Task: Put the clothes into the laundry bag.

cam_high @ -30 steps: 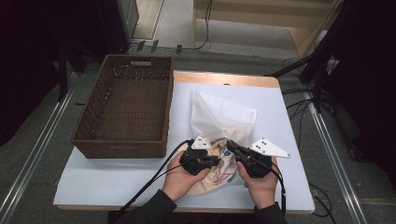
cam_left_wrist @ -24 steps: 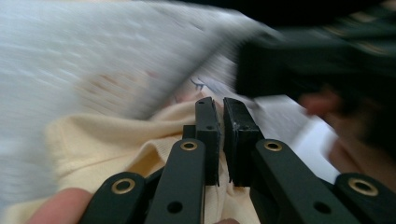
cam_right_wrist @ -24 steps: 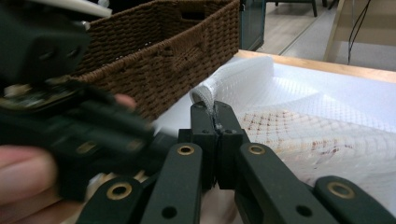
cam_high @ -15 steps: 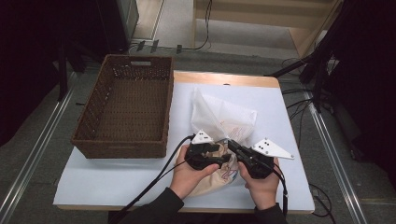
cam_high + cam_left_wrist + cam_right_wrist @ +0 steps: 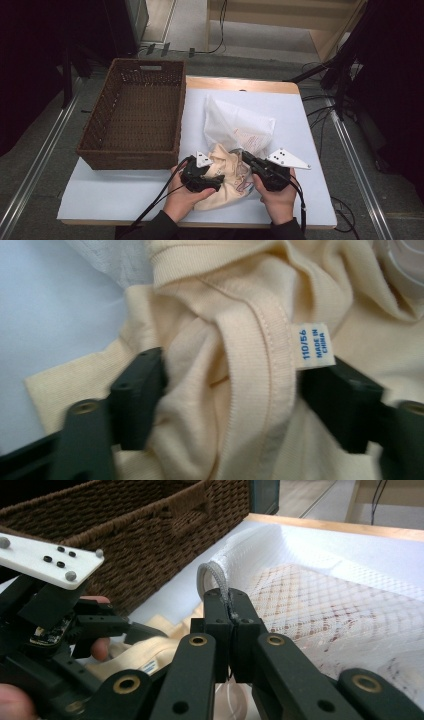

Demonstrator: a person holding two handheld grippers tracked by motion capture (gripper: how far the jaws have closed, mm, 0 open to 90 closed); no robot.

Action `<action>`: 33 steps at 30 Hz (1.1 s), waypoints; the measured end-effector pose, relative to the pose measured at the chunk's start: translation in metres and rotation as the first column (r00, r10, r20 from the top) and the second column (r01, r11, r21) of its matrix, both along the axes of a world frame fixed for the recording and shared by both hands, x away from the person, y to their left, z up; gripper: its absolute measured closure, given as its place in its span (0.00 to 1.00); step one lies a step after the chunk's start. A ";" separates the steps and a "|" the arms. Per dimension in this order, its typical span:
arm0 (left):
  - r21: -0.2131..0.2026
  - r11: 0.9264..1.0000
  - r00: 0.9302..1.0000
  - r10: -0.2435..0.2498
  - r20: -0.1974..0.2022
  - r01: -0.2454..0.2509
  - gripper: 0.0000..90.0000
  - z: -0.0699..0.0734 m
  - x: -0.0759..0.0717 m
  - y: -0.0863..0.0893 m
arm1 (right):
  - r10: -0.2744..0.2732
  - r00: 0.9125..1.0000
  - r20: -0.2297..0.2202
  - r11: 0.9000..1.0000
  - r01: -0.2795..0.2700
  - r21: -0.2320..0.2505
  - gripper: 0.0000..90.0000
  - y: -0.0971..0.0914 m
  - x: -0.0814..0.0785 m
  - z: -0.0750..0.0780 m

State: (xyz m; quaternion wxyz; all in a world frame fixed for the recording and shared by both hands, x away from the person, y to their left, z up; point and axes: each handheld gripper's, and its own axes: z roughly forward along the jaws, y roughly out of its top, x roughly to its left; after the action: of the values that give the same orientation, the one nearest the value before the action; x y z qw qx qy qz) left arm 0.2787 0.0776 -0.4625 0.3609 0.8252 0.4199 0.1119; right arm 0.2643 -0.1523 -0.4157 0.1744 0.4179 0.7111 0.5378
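Note:
A cream garment (image 5: pixel 220 196) lies bunched at the table's front, half out of a white mesh bag (image 5: pixel 240 125). My left gripper (image 5: pixel 216 181) is open with its jaws either side of the garment's collar (image 5: pixel 260 340); a fold of cloth fills the gap near a small white label (image 5: pixel 314 344). The jaws sprang wide and have just been closing a little, with the cloth between them. My right gripper (image 5: pixel 231 605) is shut on the edge band of the mesh bag (image 5: pixel 320 605), holding it up. In the high view the right gripper (image 5: pixel 246 157) sits just right of the left one.
A brown wicker basket (image 5: pixel 135 115) stands on the left of the white table (image 5: pixel 125 197), with nothing in it, its near wall close to the left gripper (image 5: pixel 142 630). Cables trail off the table's front edge. Bare table lies at the front left and far right.
The left hand has shifted a little toward the front left over the garment. The right hand and the mesh bag have stayed where they were.

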 end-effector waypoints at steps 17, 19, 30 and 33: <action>-0.176 0.974 0.986 -0.123 0.115 0.142 0.81 0.030 0.010 -0.048 | -0.005 1.000 0.007 0.998 0.004 0.057 1.00 -0.011 -0.003 0.011; -0.126 0.988 0.996 -0.091 0.018 0.093 0.80 0.007 0.025 -0.050 | -0.001 1.000 0.001 0.999 0.001 0.051 1.00 -0.012 -0.003 0.010; -0.263 0.952 0.986 -0.140 0.091 0.159 0.44 0.025 0.008 -0.017 | -0.010 1.000 0.010 0.999 0.010 0.041 1.00 -0.019 -0.003 0.010; -0.254 0.955 0.987 -0.137 0.079 0.152 0.37 0.026 0.002 -0.004 | -0.016 1.000 0.007 0.999 0.016 0.043 1.00 -0.020 -0.001 0.010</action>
State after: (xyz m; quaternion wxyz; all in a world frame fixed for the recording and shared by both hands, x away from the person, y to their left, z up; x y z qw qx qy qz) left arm 0.2809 0.0734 -0.4368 0.4852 0.7957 0.3584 0.0543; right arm 0.2629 -0.1723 -0.4057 0.1723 0.4253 0.6952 0.5533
